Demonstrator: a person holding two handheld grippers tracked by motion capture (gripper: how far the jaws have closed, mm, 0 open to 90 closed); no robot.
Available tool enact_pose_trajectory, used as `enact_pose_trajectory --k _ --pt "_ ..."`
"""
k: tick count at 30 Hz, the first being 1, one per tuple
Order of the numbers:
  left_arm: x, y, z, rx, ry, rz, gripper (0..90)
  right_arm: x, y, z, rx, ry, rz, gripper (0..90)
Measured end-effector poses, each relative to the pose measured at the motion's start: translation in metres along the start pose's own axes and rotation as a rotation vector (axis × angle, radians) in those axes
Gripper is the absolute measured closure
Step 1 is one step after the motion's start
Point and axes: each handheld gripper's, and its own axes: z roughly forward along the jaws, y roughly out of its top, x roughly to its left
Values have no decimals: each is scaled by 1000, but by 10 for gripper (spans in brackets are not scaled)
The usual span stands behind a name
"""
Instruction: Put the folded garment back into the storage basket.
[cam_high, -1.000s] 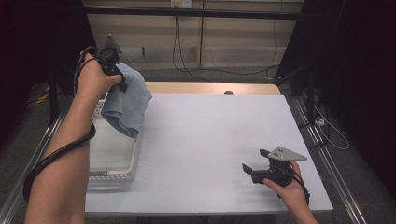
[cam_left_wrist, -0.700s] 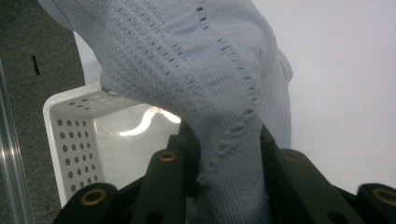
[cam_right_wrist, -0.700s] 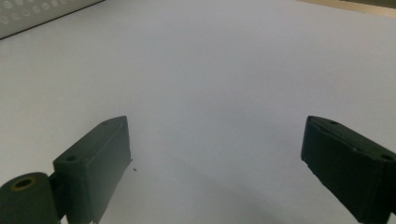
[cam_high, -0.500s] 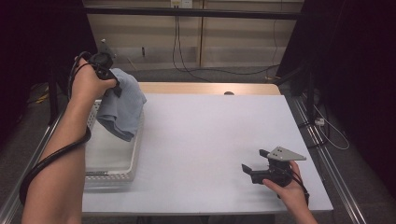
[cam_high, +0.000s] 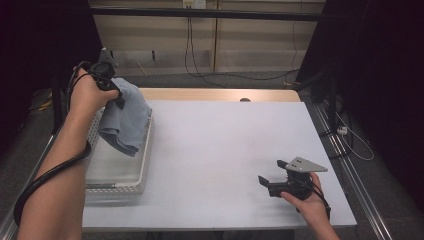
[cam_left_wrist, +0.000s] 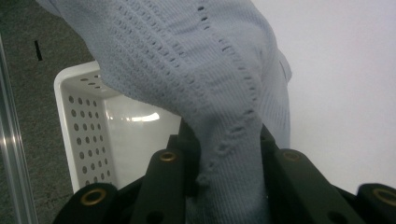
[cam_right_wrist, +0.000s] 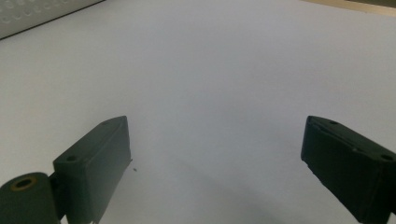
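Knit cloth (cam_left_wrist: 196, 70), soft pale-blue, hangs bunched in the left gripper's (cam_high: 116, 96) clenched fingers above the perforated white basket (cam_high: 145, 160); right gripper's (cam_high: 272, 181) fingers spread.

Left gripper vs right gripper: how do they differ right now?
The left gripper is raised over the white basket; the right gripper sits low at the table's near right corner. The left gripper's jaws are clamped on a pale blue knit cloth that hangs over the basket; the right gripper's jaws stand wide apart with nothing between them. Both are black, two-jawed and hand-held.
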Motion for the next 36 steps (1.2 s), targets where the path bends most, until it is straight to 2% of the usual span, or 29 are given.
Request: enact_pose_trajectory --k 4,12,36 --pt "4 -4 2 1 -6 -11 736 0 0 0 0 0 -1 75" --pt "7 -12 7 17 -13 -6 736 1 0 1 0 0 -2 75" --pt "6 -27 15 32 -31 -8 735 2 1 0 -3 6 -5 75"
